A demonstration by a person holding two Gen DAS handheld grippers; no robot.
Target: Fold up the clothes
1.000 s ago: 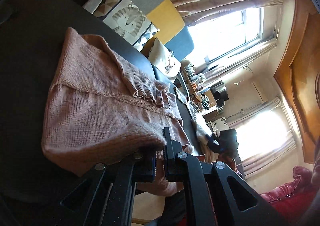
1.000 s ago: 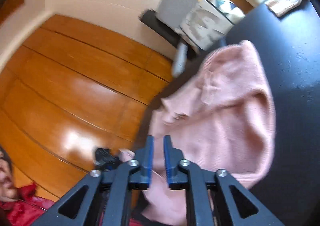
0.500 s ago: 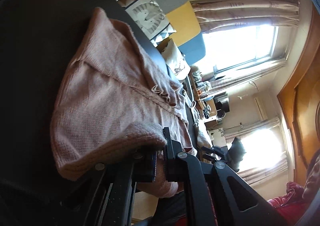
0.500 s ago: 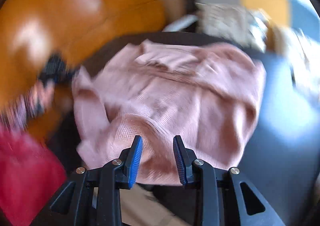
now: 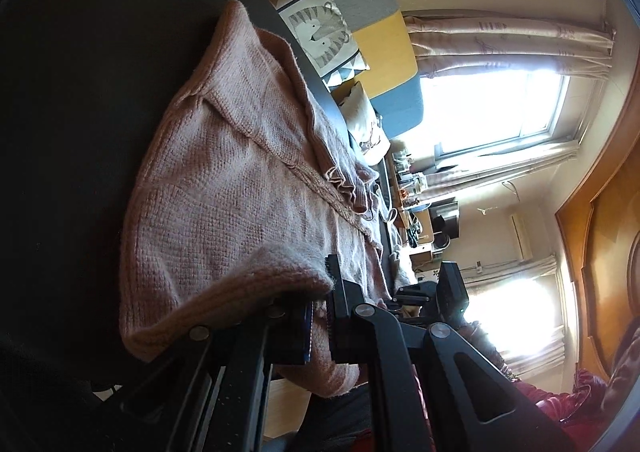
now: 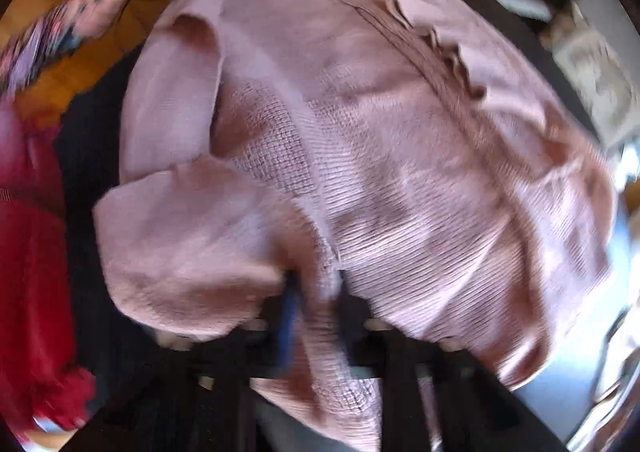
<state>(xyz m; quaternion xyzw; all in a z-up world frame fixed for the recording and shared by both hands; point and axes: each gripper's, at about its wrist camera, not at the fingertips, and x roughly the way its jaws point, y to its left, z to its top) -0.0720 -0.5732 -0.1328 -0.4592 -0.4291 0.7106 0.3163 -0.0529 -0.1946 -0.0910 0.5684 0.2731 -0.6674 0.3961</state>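
We see a pink knitted sweater (image 5: 240,188) spread over a dark table (image 5: 72,132), filling the middle of the left wrist frame and nearly all of the right wrist frame (image 6: 380,156). At the bottom centre of the left view, the left gripper (image 5: 319,326) has its jaws drawn together on a folded edge of the sweater, the ribbed hem bulging over the left finger. At the bottom centre of the right view, the right gripper (image 6: 316,316) points steeply down onto the knit (the frame is badly smeared by motion); its jaws are closing, and a ridge of pink fabric stands between them, pinched there as far as we can tell. A sleeve (image 6: 172,92) lies folded across the sweater's body in the left half of that frame. Cushions (image 5: 320,32) sit beyond the table's far edge at upper centre of the left view, with a bright window (image 5: 492,108) to the right.
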